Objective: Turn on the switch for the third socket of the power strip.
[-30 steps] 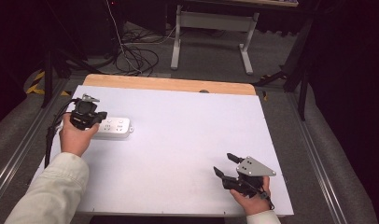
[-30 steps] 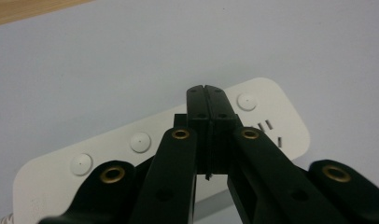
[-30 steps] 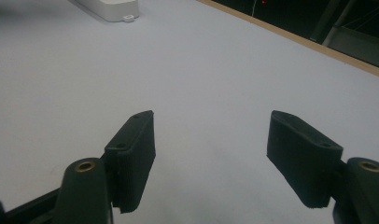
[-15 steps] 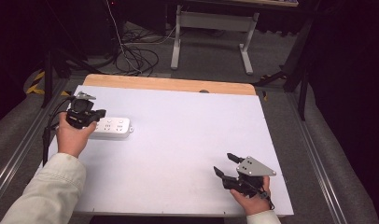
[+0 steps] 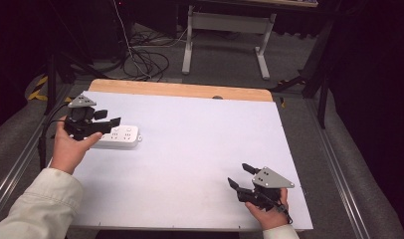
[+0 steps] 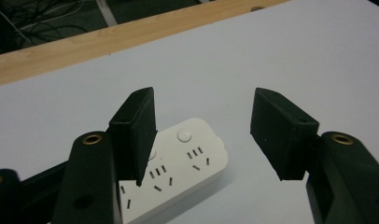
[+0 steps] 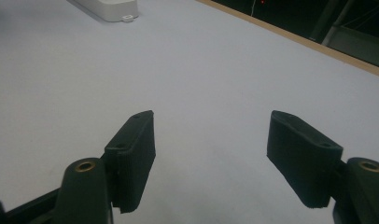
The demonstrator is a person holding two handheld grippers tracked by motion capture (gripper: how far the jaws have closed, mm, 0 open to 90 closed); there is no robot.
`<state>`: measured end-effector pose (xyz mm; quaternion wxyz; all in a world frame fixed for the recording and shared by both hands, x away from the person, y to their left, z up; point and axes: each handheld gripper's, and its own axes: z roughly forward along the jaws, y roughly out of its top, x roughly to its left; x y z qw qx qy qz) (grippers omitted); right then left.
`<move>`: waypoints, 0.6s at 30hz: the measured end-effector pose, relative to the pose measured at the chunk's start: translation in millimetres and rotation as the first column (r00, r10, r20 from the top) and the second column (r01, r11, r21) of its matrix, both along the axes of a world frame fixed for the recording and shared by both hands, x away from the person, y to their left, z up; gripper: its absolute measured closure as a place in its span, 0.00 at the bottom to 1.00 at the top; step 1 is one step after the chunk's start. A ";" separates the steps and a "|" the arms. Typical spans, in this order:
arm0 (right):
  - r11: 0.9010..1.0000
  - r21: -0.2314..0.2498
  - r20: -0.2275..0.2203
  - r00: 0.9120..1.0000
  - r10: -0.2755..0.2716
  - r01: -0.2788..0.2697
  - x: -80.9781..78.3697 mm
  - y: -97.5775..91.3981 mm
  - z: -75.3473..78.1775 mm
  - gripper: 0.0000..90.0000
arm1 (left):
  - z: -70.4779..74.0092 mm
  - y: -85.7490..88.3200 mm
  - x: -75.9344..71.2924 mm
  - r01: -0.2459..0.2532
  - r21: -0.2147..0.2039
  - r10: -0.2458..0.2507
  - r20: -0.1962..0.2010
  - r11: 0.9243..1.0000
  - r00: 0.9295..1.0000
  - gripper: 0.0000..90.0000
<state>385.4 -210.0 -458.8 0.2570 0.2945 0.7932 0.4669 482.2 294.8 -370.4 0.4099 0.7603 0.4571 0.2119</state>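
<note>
Little changed since a second ago: left gripper [image 5: 109,128] much as before over the near-left end of the white power strip [image 5: 121,136], right gripper [image 5: 244,175] unmoved at the near-right corner of the white table [image 5: 200,144].

In the high view: power strip flat on the left side of the table, long axis running left to right, sockets up. Left hand [image 5: 70,148] wrapped around the gripper body, grey three-cornered plate on top, jaws pointing right along the strip and spread apart. In the left gripper view: jaws wide open, nothing between them; power strip [image 6: 178,168] below and behind the left jaw, partly covered by it, its rounded end with a round button and several socket slots showing in the gap; contact with the strip impossible to judge. Bare white tabletop [image 6: 281,56] beyond, then a wooden edge strip [image 6: 99,42] along the far side.

Right hand [image 5: 267,215] low at the near edge, gripper aimed up and left across the table, jaws parted and empty. In the right gripper view: open jaws above clear white surface, the end of the power strip [image 7: 114,9] far off at top left, well apart from this gripper.

Around the table: grey carpeted floor, a tangle of dark cables [image 5: 145,59] beyond the far-left corner, a pale metal stand [image 5: 225,35] behind, a metal rail [image 5: 339,164] along the right side. Nothing lying between the two grippers on the tabletop.
</note>
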 end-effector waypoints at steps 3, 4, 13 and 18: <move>1.000 0.001 0.001 1.000 0.000 0.000 -0.1 0.2 -0.2 0.37 | 5.8 0.6 -8.5 0.029 -0.008 -0.029 0.023 1.000 0.999 0.41; 1.000 -0.001 0.000 1.000 0.000 0.000 -0.1 0.0 0.0 0.37 | 7.6 0.7 -11.2 0.039 -0.013 -0.039 0.030 0.999 0.999 0.40; 1.000 0.000 0.001 1.000 -0.001 0.001 -0.1 -0.1 0.1 0.37 | 20.3 4.5 -35.8 0.112 -0.057 -0.109 0.048 0.992 0.993 0.33; 1.000 0.000 0.001 1.000 0.002 -0.002 -0.3 0.1 0.2 0.37 | 24.5 5.5 -53.6 0.166 -0.035 -0.162 0.087 0.986 0.983 0.28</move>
